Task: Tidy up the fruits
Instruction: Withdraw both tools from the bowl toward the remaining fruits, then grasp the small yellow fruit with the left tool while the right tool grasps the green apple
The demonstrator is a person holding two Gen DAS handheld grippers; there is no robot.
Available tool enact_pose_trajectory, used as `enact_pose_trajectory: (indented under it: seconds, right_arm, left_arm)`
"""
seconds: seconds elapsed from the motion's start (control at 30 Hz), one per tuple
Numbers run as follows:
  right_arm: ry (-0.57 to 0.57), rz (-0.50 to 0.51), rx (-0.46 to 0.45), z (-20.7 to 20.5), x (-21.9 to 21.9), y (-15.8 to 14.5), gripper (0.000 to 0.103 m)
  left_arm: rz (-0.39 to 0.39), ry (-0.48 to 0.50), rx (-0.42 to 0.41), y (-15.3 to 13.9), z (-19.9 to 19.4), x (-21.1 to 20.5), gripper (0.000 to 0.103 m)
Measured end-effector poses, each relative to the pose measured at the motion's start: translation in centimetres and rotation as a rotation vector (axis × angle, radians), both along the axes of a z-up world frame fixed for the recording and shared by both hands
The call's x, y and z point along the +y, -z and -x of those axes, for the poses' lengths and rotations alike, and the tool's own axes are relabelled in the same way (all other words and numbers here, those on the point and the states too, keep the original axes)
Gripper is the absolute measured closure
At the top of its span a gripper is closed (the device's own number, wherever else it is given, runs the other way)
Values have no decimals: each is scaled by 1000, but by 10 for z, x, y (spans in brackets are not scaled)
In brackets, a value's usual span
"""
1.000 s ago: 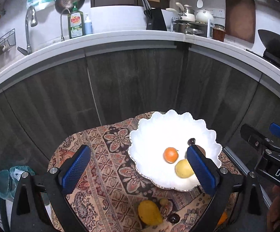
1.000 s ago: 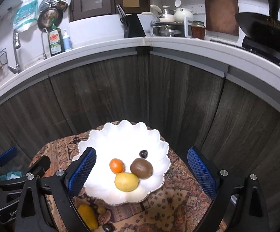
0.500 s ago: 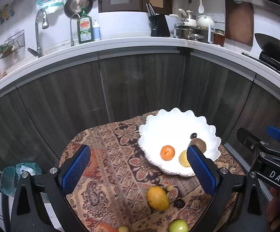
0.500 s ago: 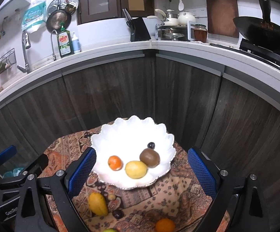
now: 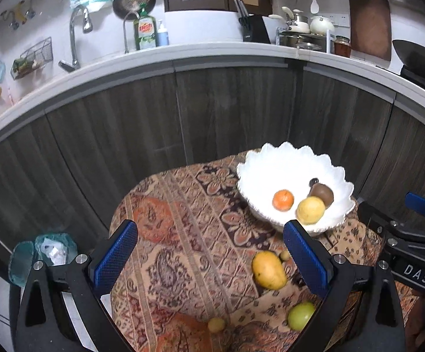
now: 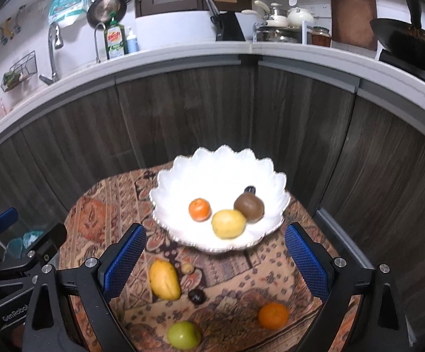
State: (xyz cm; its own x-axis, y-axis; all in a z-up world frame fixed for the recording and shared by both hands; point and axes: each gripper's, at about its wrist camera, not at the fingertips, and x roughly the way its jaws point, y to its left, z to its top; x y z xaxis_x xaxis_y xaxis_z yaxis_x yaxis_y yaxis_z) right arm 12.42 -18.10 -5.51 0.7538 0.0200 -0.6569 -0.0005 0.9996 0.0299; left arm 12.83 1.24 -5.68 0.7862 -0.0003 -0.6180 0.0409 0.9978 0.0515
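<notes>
A white scalloped bowl stands at the far side of a small table with a patterned cloth. In it lie a small orange, a lemon, a brown kiwi and a dark grape. On the cloth lie a yellow mango, a dark plum, a green apple, an orange and small yellowish fruits. My left gripper and right gripper both stand open and hold nothing, above the table's near side.
Dark wood cabinet fronts rise right behind the table under a white counter with a tap, soap bottles, pots and a wok. A teal bin sits on the floor left of the table.
Both grippers have drawn back and up from the bowl. The mango, plum, apple and loose orange on the cloth have come into view. The fruit has not moved.
</notes>
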Motion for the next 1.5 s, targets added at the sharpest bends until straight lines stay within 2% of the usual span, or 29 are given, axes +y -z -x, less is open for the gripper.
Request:
enact_pose_trajectory:
  seconds: [0.53,0.73,0.97,1.23,1.33,1.4,1.5]
  right_arm:
    - [-40,46,112,27,26,66,7]
    - [-66,61,163,32,33,95,7]
    - [-76,91,218,36,39,122,7]
    - [-79,107,261,34,40,140,7]
    - [-84,102,277,32,41,147,7]
    - [-90,96,283,32,42,150,9]
    - [-100,88,299,30,43,155,17]
  left_arm:
    - [-17,1,75,64,31,22,4]
    - [23,3,117,95,37,29,6]
    - [21,12,188,128,33,29,17]
    - [-4,31,262,157,23,23,24]
    - [3,32,295,165,19,22,31]
    - [13,34,315,170,18,21,35]
    - [12,39,333,174,17,20,43]
